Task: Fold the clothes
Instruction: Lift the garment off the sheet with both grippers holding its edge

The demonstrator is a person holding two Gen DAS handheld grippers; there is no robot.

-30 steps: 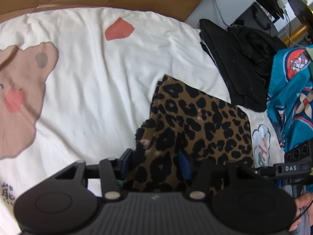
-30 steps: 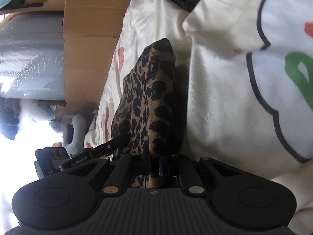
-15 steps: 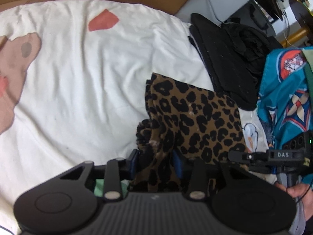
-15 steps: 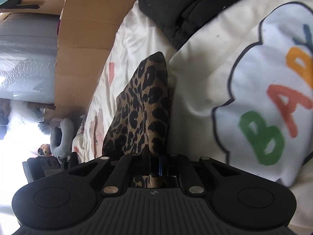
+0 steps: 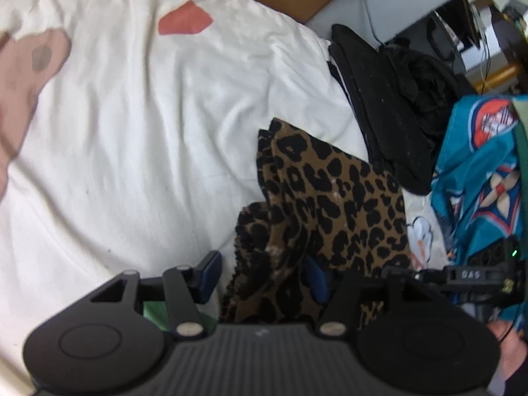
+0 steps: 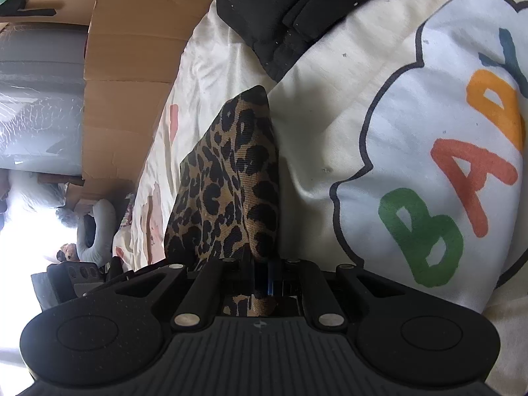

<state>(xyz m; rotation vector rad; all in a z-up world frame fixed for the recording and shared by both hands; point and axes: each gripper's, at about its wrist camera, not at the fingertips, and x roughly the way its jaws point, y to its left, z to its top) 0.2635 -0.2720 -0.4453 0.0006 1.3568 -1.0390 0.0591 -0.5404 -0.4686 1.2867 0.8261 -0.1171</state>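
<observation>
A folded leopard-print garment (image 5: 333, 198) lies on the white bed sheet (image 5: 148, 138). My left gripper (image 5: 262, 274) is open, its blue pads (image 5: 209, 272) wide apart on either side of the garment's near edge. In the right wrist view the same garment (image 6: 227, 181) runs away from me on edge. My right gripper (image 6: 260, 274) is shut on its near corner, the fabric pinched between the closed pads. The right gripper also shows at the lower right of the left wrist view (image 5: 462, 275).
A pile of black clothes (image 5: 389, 99) lies beyond the garment, and a teal patterned garment (image 5: 478, 165) to its right. A cushion printed "BABY" (image 6: 429, 165) is beside the garment. Cardboard (image 6: 128, 66) stands behind the bed.
My left gripper's pads have spread apart and let go of the leopard garment's edge. The right gripper stays shut on the garment and has shifted slightly.
</observation>
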